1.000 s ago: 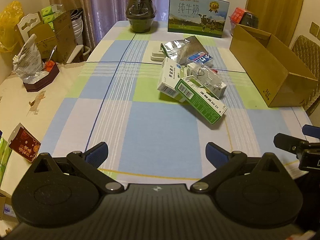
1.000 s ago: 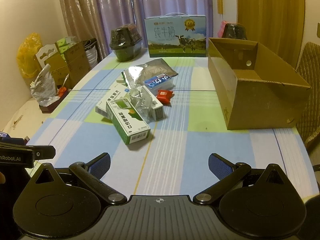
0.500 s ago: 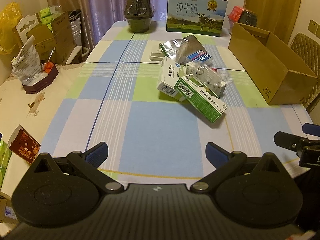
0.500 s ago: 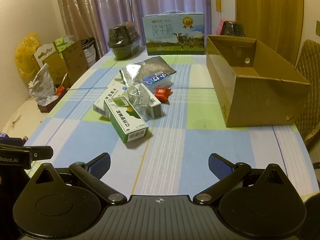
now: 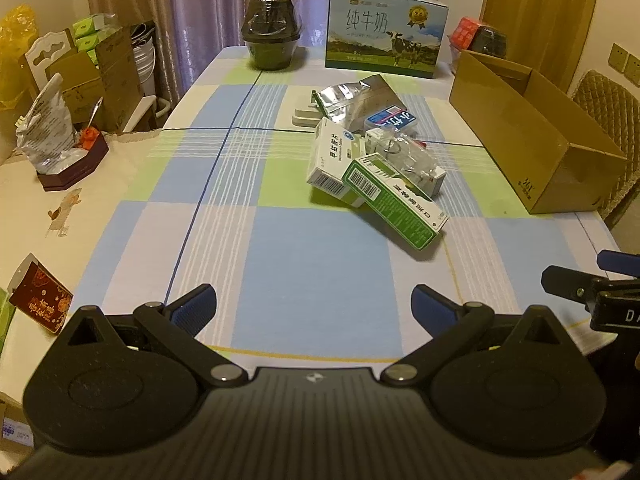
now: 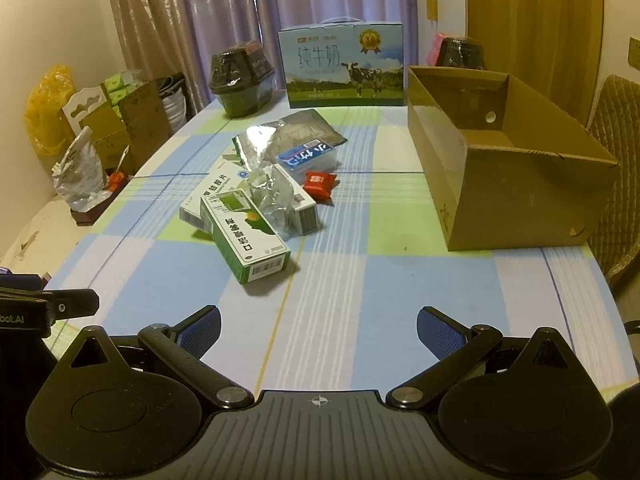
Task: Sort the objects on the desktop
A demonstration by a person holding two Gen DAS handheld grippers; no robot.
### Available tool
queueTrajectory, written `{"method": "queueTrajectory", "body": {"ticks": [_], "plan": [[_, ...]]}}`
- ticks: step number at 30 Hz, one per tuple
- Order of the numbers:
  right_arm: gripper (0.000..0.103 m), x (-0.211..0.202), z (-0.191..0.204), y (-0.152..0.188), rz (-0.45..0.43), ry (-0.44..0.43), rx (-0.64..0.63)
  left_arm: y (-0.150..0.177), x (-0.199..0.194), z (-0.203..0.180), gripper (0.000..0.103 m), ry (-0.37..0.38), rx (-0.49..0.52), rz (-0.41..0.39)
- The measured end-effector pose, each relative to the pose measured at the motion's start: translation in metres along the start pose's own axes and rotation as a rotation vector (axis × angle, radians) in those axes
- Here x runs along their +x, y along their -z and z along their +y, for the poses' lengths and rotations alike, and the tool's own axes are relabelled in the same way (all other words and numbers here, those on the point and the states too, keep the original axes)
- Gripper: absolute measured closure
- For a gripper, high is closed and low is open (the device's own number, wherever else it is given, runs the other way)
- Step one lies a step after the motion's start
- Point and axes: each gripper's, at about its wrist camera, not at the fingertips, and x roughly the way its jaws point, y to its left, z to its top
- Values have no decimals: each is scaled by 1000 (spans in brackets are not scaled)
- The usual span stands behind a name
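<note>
A heap of small packages lies mid-table: a green and white box [image 5: 394, 196] [image 6: 244, 236] nearest me, a white box [image 5: 330, 158] [image 6: 210, 194] behind it, a crumpled clear wrapper [image 5: 404, 156] [image 6: 274, 196], a silver foil bag [image 5: 358, 98] [image 6: 288, 134], a blue pack [image 5: 392, 119] [image 6: 306, 156] and a red sachet [image 6: 320, 183]. An open cardboard box [image 5: 528, 136] [image 6: 504, 160] stands to the right of the heap. My left gripper [image 5: 314, 306] and right gripper [image 6: 318, 326] both hang open over the near table edge, well short of the heap, holding nothing.
A milk carton case [image 5: 386, 28] [image 6: 340, 64] and a dark lidded bowl [image 5: 272, 36] [image 6: 240, 78] stand at the far end. A side surface on the left holds a crumpled bag [image 5: 46, 132] and a red card [image 5: 40, 304]. A padded chair [image 6: 616, 160] sits at the right.
Both grippers have edged slightly forward towards the heap; the jaws stay open and nothing on the table has moved.
</note>
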Motion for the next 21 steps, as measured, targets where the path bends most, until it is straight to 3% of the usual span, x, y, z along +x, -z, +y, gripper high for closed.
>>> {"method": "queueTrajectory", "body": {"ticks": [4,8,12,18,21], "plan": [[2,-2,1,0,-24,2,-16,-1,-1,2,1,7,-27,-14],[2,-8,1,-2,-106,-9,-28,-5,-3,5,1,10,-35,-48],[2,2,3,-7,-65,-46,-59,-13,-3,9,1,32,-29,-69],[2,9,1,-20,-57,-74,-33,-29,-1,10,1,18,69,-131],[2,14,1,-28,-54,-88,-56,-38,7,11,1,15,101,-117]]}}
